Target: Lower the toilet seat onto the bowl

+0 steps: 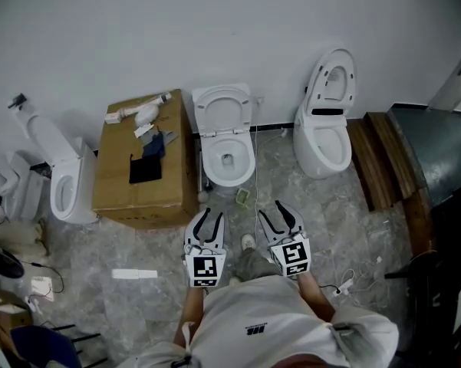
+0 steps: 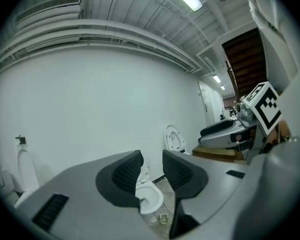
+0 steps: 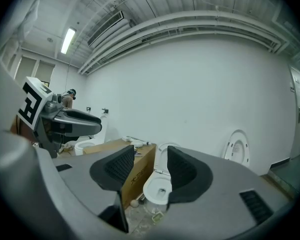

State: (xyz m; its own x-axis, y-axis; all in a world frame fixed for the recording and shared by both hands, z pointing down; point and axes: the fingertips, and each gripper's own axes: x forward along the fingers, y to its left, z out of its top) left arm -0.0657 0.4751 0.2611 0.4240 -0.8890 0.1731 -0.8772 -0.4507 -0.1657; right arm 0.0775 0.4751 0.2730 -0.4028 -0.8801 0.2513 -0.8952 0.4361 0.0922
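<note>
Left gripper (image 1: 208, 217), right gripper (image 1: 276, 211) unclenched, empty, well short of raised seat (image 1: 202, 112); hasty shove risks slamming bowl (image 1: 227, 176).

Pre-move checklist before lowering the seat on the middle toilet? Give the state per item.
1. Seat raised, standing at the back of the bowl: ok, ready to lower.
2. Left gripper free: ok, fingers apart, nothing between them.
3. Right gripper free: ok, fingers apart, nothing between them.
4. Bowl rim free of things where the seat lands: ok.
5. Grippers at the seat: not ok, both are short of the toilet and touch nothing.
6. Floor before the bowl clear: not ok, a small object lies there.
</note>
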